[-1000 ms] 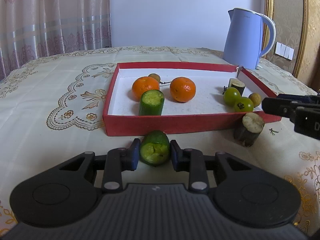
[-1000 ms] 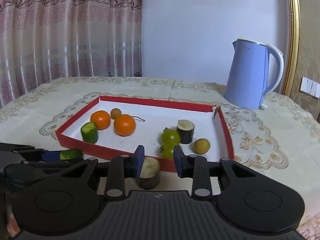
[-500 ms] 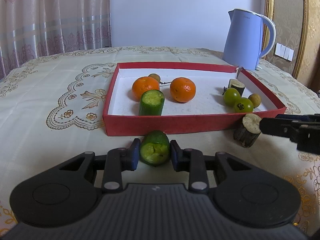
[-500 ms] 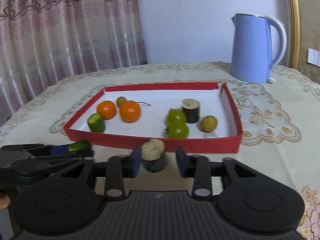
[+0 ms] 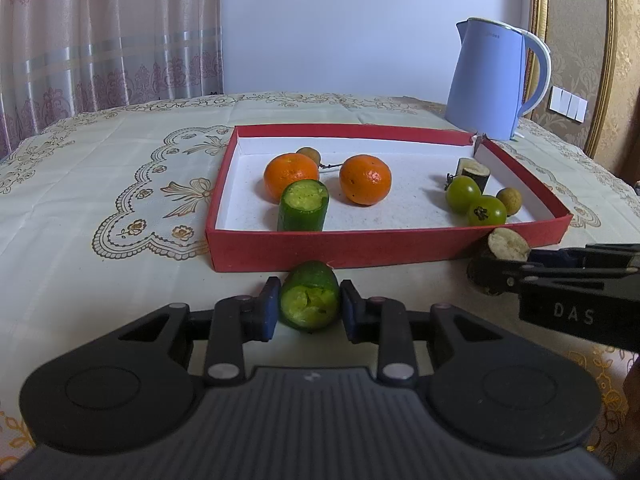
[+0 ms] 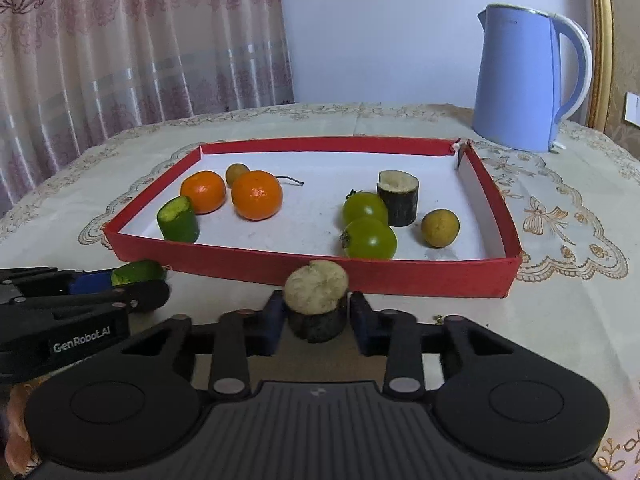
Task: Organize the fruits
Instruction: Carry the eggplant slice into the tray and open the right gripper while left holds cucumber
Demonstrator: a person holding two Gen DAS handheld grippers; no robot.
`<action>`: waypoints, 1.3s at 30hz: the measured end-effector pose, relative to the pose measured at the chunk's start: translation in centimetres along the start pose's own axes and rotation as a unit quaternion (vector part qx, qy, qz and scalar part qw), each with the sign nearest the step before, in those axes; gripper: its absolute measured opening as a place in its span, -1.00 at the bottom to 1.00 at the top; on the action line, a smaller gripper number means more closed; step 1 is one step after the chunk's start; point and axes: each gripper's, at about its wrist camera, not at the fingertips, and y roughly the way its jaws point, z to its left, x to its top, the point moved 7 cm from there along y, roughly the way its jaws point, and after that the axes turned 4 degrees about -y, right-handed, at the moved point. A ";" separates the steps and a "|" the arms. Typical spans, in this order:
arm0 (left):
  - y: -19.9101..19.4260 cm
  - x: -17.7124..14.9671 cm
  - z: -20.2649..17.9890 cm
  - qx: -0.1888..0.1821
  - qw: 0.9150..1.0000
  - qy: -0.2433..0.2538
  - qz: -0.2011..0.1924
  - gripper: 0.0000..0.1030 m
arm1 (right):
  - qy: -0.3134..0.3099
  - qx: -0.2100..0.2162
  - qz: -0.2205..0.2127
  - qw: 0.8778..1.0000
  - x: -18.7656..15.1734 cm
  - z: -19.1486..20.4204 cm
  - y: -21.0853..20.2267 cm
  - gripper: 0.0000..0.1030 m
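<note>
A red tray (image 5: 360,246) (image 6: 400,276) holds two oranges (image 5: 365,179), a cucumber piece (image 5: 303,206), two green tomatoes (image 6: 368,236), a dark sugarcane piece (image 6: 398,198) and two small brown fruits. My left gripper (image 5: 310,306) is shut on a second cucumber piece (image 5: 310,300) on the cloth before the tray. My right gripper (image 6: 316,314) straddles a second sugarcane piece (image 6: 316,300) in front of the tray; small gaps show beside it, so it is open.
A blue kettle (image 5: 494,82) (image 6: 524,76) stands behind the tray's right corner. The table wears an embroidered cream cloth (image 5: 100,184). Curtains hang at the back left.
My right gripper has come down and forward until its fingers flank the sugarcane piece by the tray. The left gripper and its cucumber piece have stayed put.
</note>
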 end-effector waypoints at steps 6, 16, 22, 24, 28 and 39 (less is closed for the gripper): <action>0.0 0.0 0.0 0.000 1.000 0.000 0.000 -0.46 | -0.016 -0.001 -0.018 1.000 0.5 0.4 -1.2 -0.36; 0.0 0.0 -0.1 0.000 1.000 0.000 0.000 -0.46 | -0.037 -0.006 -0.047 0.998 4.9 -0.1 -1.4 -0.36; 0.0 0.0 0.0 0.000 1.000 0.000 0.000 -0.46 | -0.056 0.005 -0.014 0.998 6.2 0.8 2.2 -0.36; 0.0 0.0 0.0 -0.001 1.000 0.000 0.000 -0.46 | -0.056 0.009 -0.001 0.998 6.3 1.0 3.4 -0.36; 0.0 0.0 -0.1 -0.002 1.000 -0.001 0.000 -0.46 | -0.059 0.013 0.021 0.998 6.2 1.4 5.2 -0.36; 0.0 0.0 -0.2 -0.002 1.000 0.000 0.001 -0.46 | -0.040 0.014 0.032 0.999 5.9 1.0 6.6 -0.35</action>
